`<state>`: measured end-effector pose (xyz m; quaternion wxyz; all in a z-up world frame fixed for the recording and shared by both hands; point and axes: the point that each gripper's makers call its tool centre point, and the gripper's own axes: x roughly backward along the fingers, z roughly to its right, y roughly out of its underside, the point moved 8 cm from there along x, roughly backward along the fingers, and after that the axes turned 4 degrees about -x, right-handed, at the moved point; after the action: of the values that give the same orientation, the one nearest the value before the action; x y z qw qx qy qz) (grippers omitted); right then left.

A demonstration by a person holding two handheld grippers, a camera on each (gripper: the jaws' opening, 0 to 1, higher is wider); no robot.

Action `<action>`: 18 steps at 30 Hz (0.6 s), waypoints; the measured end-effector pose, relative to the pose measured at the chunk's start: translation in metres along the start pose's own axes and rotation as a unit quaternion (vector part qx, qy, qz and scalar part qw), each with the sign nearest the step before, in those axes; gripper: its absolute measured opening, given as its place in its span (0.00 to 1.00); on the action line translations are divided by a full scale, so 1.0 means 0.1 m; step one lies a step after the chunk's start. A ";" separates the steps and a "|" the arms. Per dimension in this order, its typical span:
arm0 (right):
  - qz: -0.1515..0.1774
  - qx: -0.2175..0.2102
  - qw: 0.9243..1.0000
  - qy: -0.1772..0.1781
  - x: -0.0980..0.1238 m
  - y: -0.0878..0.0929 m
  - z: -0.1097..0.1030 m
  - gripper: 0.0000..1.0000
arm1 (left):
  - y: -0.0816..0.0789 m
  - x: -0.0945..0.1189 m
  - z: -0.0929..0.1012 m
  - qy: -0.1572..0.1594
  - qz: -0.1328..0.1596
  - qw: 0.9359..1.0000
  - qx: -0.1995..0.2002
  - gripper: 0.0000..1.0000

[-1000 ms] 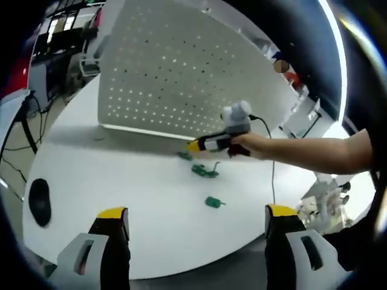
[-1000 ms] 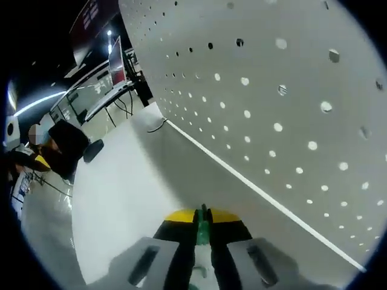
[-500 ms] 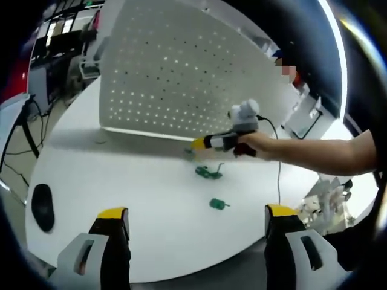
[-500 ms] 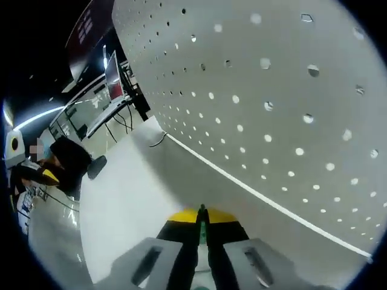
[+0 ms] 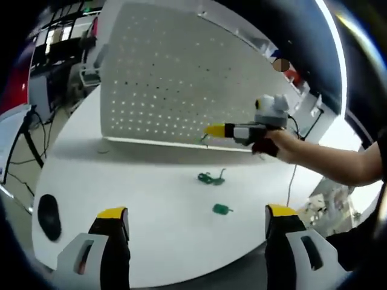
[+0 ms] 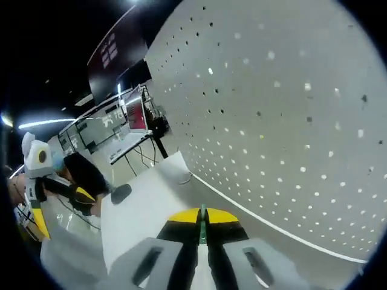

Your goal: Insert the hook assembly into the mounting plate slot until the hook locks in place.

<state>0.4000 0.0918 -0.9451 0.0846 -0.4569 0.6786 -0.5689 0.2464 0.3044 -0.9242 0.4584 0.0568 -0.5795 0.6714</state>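
**A:** What is on the table?

**B:** A round white table (image 5: 121, 199) carries an upright white perforated mounting plate (image 5: 163, 78), dotted with rows of small holes. In front of it, on the tabletop, lie two green hook pieces: a tangled one (image 5: 210, 177) nearer the plate and a smaller one (image 5: 222, 209) closer to the table's edge. A black oval object (image 5: 48, 217) sits far off near the rim.

**A:** And the grippers?

**B:** In the left gripper view, the left gripper (image 5: 196, 220) hangs above the near edge of the table, its two yellow-tipped jaws standing wide apart with nothing between them. The right gripper (image 5: 211, 130), held in a person's hand (image 5: 281, 142), is raised off the table with its yellow tip just in front of the plate's lower part.

**A:** Is it holding anything?

**B:** Yes. In the right gripper view its jaws (image 6: 202, 216) are pressed together on a thin green hook (image 6: 202, 223), which pokes out between the yellow tips and points at the plate's lower edge. Whether the hook touches the plate, I cannot tell.
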 end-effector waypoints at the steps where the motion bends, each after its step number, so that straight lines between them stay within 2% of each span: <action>1: 0.006 -0.007 1.000 -0.002 0.04 -0.01 -0.04 0.00 | -0.02 0.00 0.01 -0.001 0.002 1.000 -0.003 0.94; 3: 0.008 -0.029 1.000 0.006 0.12 -0.02 -0.13 0.00 | -0.06 0.01 0.03 -0.001 0.008 1.000 -0.007 0.93; 7: 0.018 -0.023 1.000 0.002 0.27 -0.05 -0.33 0.00 | -0.12 0.02 0.08 0.007 0.015 1.000 0.002 0.89; 10: 0.037 -0.031 0.999 -0.006 0.41 -0.07 -0.52 0.00 | -0.15 0.05 0.08 -0.011 0.027 0.999 0.013 0.85; 14: 0.066 -0.035 0.997 -0.017 0.56 -0.11 -0.76 0.00 | -0.20 0.08 0.09 0.000 0.049 0.997 0.051 0.78; 18: 0.089 -0.041 0.995 -0.027 0.68 -0.13 -0.98 0.00 | -0.22 0.11 0.12 0.003 0.055 0.997 0.056 0.73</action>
<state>0.3062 0.1120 -0.8738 0.1342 -0.4132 0.7364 -0.5187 0.2499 0.2982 -0.8981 0.4191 0.0486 -0.5413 0.7273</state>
